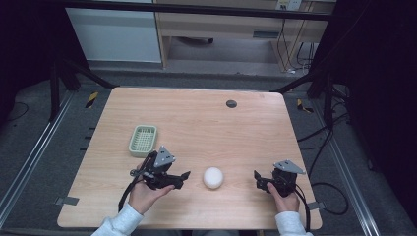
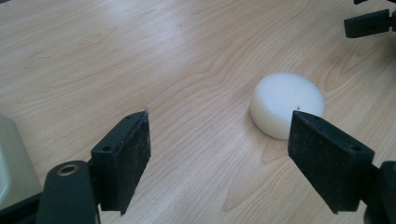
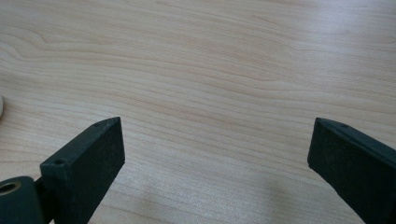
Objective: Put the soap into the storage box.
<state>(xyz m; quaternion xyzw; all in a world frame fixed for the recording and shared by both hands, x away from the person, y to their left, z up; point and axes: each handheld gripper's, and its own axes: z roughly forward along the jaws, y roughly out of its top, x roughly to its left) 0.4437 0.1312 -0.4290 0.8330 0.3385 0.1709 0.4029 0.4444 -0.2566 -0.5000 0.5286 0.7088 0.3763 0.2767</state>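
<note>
A white round puck (image 1: pixel 213 177) lies on the wooden table (image 1: pixel 206 118) near its front edge, between my two grippers. My left gripper (image 1: pixel 183 180) sits just left of the puck, open and pointing at it. In the left gripper view the puck (image 2: pixel 287 103) lies ahead, near the right jaw's tip, and nothing is between the fingers of the gripper (image 2: pixel 219 135). My right gripper (image 1: pixel 257 180) is to the right of the puck, some way off, open and empty. In the right gripper view the gripper (image 3: pixel 215 144) is over bare wood, with a sliver of the puck (image 3: pixel 1 105) at the left edge.
A pale green slotted basket (image 1: pixel 142 139) stands behind my left gripper; its corner (image 2: pixel 11 158) shows in the left gripper view. A dark round grommet (image 1: pixel 231 103) sits near the table's far edge. Black frame posts and cables surround the table.
</note>
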